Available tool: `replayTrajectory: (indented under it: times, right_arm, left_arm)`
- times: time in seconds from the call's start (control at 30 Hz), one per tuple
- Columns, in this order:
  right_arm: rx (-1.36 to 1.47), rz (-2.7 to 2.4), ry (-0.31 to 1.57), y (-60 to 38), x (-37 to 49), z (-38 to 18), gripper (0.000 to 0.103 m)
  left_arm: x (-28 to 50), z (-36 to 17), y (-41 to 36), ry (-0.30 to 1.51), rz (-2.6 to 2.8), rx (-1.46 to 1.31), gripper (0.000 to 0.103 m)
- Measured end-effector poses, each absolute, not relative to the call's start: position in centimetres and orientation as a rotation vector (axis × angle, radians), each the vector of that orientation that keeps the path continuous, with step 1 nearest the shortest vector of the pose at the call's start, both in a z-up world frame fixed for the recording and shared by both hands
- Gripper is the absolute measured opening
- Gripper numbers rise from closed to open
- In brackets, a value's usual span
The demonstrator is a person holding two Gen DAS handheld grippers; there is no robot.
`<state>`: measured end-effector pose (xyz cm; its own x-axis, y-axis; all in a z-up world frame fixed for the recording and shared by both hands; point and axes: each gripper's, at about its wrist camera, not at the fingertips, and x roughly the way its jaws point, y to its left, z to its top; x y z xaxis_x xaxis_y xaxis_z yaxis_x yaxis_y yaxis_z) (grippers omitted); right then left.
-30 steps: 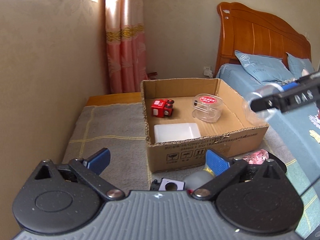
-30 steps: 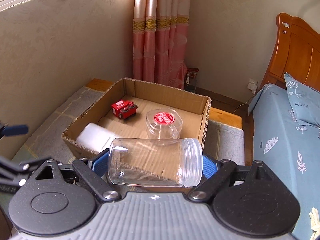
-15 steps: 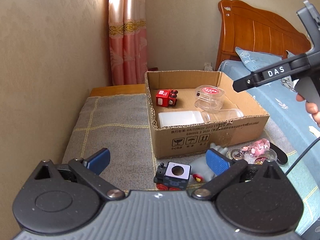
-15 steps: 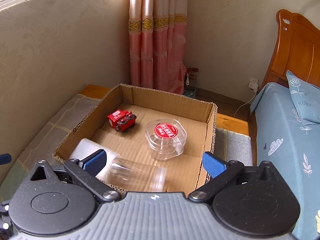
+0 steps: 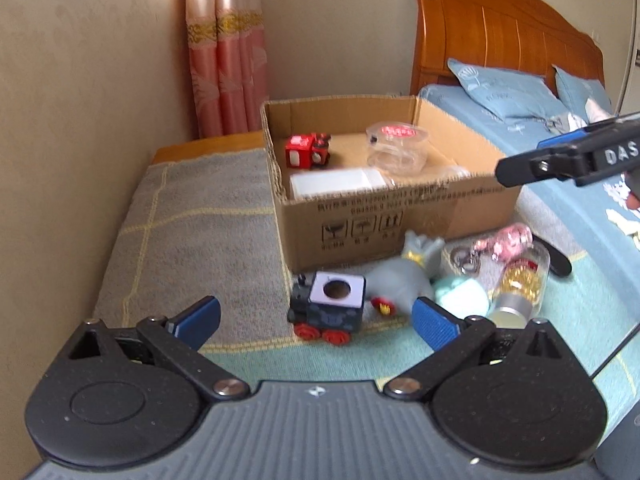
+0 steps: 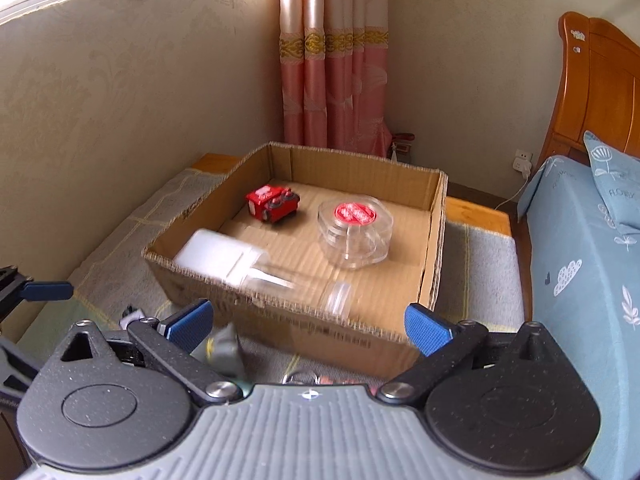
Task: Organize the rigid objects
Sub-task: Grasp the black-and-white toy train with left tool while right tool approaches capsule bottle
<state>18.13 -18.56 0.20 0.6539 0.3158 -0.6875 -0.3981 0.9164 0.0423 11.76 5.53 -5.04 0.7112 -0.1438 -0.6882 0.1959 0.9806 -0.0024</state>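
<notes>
Only left view shows dark toy train (image 5: 328, 309); right hides it.

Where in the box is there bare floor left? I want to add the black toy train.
Bare cardboard in the cardboard box lies along the far wall and right of the round clear container. The near-left corner is crowded by the white box and clear jar.

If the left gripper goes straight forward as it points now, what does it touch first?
Probably the dark toy train: it sits on the blanket between the open fingers of the left gripper, closest ahead. The grey figure lies just right of it, the box behind. Depth is uncertain.
</notes>
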Motion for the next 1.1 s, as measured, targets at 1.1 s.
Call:
replayTrajectory:
  times: [1.1]
  right_arm:
    - [-0.234,0.418,0.869,-17.5,10.6,-10.0,0.103]
  left_arm:
    - [11.7,-10.8,5.3,0.802,-0.25,0.103,0.103]
